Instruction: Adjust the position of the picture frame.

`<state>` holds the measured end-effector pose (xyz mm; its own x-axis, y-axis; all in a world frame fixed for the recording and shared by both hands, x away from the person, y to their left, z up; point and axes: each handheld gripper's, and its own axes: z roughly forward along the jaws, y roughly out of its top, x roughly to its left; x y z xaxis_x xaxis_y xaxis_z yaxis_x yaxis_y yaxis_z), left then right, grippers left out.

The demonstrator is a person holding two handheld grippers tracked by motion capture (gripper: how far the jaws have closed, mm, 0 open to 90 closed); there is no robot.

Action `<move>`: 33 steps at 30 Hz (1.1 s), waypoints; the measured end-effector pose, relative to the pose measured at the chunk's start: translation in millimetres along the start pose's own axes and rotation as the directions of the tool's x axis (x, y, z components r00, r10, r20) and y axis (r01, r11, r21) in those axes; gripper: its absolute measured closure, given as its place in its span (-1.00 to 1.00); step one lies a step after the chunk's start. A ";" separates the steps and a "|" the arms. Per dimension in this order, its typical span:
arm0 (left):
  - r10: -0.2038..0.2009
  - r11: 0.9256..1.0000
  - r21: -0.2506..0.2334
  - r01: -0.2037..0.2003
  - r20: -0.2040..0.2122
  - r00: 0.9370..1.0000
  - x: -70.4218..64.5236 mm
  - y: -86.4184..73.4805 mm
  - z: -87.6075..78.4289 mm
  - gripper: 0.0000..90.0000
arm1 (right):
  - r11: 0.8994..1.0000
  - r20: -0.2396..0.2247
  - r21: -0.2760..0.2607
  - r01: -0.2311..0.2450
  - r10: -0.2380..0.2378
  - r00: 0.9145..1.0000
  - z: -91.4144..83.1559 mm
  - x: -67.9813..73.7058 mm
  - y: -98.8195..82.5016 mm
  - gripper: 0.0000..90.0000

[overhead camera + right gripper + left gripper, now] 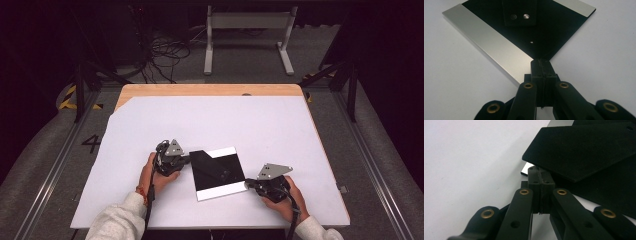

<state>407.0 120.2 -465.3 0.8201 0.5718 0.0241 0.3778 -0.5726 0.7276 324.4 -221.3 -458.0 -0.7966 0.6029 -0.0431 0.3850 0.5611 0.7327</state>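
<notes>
A black sheet (216,171) lies on a flat silver plate (223,190) near the table's front middle. My left gripper (187,159) is at the sheet's upper left corner. Its jaws are shut on that corner, and in the left gripper view (540,173) the black sheet (584,150) rises as a lifted flap above the silver plate (525,169). My right gripper (248,184) is at the lower right corner. In the right gripper view its jaws (541,62) are pressed together on the tip of the black sheet (549,32), beside the bare strip of the silver plate (491,45).
A large white mat (210,125) covers the wooden table (210,90). Bare mat lies on all sides of the plate. Beyond the table are a white metal frame (248,30), cables (165,50) on the floor and dark stands.
</notes>
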 end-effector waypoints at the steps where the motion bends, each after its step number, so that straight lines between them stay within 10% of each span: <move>1: 0.002 1.000 0.001 -0.002 -0.004 1.000 -0.1 0.4 0.2 0.99 | 1.000 -0.001 -0.001 -0.002 0.002 1.000 0.1 -0.2 0.0 1.00; 10: -0.014 1.000 -0.001 0.014 -0.007 1.000 1.0 0.5 -0.8 0.99 | 1.000 0.007 -0.006 0.010 -0.009 1.000 0.2 1.0 -0.7 1.00; 21: 0.044 0.999 -0.009 -0.044 0.035 0.998 -21.5 -19.0 -43.6 0.99 | 1.000 0.011 -0.013 0.011 -0.011 1.000 -1.4 1.1 -1.6 1.00; 33: 0.083 0.996 0.015 -0.084 0.076 0.994 -29.9 -15.6 -19.8 0.99 | 1.000 -0.008 -0.020 0.000 0.000 1.000 -3.3 2.4 -5.0 1.00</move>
<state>368.1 123.6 -463.9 0.8787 0.4762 0.0323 0.3139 -0.6276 0.7124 319.0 -224.5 -459.5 -0.8005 0.5982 -0.0377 0.3756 0.5495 0.7463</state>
